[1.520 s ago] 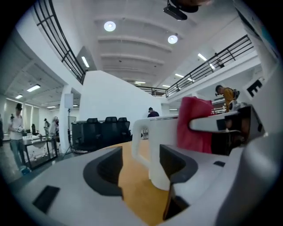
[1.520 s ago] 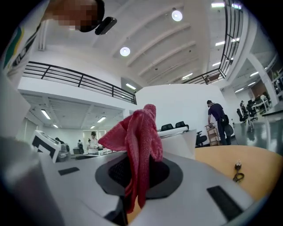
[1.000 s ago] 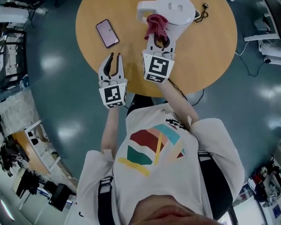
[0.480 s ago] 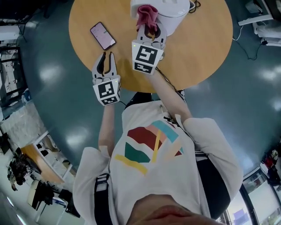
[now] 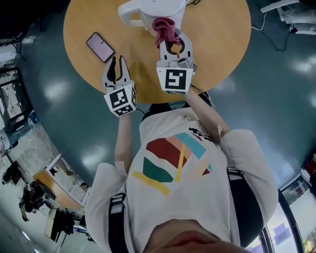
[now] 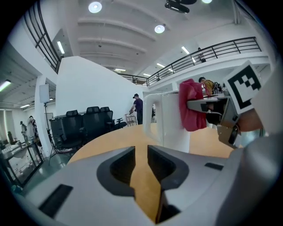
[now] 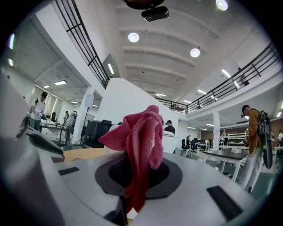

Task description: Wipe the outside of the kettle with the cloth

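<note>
Firmly, the right tongs [image 5: 174,43] clench the pink cloth [image 5: 165,28] against the side of the white kettle [image 5: 150,11] on the bench [image 5: 217,44]; the left tongs [image 5: 117,63] hover released and empty, apart from the kettle.

Bright ceiling lamps [image 7: 133,37], glare on floor [image 5: 57,91], dark fisheye-warped corners.

Round wooden table [image 5: 217,44] stands on a glossy teal floor [image 5: 281,99]. A smartphone [image 5: 100,47] lies flat on the table, screen up. Black office chairs [image 6: 90,117] stand beyond the table.
</note>
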### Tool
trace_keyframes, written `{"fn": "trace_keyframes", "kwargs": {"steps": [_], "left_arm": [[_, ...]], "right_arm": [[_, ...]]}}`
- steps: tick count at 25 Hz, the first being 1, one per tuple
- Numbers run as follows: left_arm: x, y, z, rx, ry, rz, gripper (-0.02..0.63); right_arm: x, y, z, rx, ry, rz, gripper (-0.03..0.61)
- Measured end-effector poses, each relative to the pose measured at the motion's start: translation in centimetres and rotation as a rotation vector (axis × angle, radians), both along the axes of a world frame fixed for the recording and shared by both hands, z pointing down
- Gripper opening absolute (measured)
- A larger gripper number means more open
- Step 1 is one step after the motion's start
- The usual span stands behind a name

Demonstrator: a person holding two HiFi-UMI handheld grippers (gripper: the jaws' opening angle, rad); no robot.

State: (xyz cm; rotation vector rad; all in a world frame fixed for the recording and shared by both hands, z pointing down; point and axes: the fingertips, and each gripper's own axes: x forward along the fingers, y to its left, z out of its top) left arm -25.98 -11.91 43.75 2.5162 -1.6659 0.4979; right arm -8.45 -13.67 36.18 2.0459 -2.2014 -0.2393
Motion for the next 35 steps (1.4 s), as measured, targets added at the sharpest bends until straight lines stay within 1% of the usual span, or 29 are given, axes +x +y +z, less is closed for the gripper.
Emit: {"fn": "trace_keyframes", "kwargs": {"steps": [2,3,6,12,18,23,27,31,33,35], "left_arm": [[0.6,-0.3,0.0,0.016,-0.003,0.0,0.13],[0.9,-0.3,0.1,0.022,-0.001,-0.003,0.13],[1.4,-0.3,0.1,0.032,0.005,-0.026,0.131],[2.0,0.4,1.2,0.016,0.001,-0.089,0.13],[1.9,0.9,1.2,-0.001,-0.004,-0.128,0.13],[1.6,0.9,2.1,-0.027,-0.013,-0.137,0.13],[1.8,1.1,2.6,-0.042,-0.014,-0.132,0.131],[2.1,1.7,2.3,-0.043,-0.021,-0.109,0.13],[1.6,2.2,2.2,-0.042,-0.029,-0.103,0.13],[0.9,2.6,2.0,-0.041,-0.036,-0.104,0.13]], "right_arm": [[1.4,0.2,-0.3,0.048,0.048,-0.017,0.038],[2.2,0.3,0.0,0.044,0.038,-0.013,0.038],[4.5,0.2,1.4,-0.036,-0.031,0.009,0.038],[7.1,-1.0,2.2,-0.061,-0.051,-0.003,0.038],[9.7,-3.3,2.2,-0.094,-0.023,0.005,0.038],[10.5,-5.6,2.1,-0.109,-0.004,-0.012,0.038],[10.6,-6.1,2.8,-0.121,-0.027,-0.023,0.038],[11.4,-7.5,3.2,-0.125,-0.039,-0.031,0.038],[11.4,-7.9,3.3,-0.121,-0.033,-0.034,0.038],[11.6,-7.7,3.2,-0.113,-0.048,-0.016,0.038]]}}
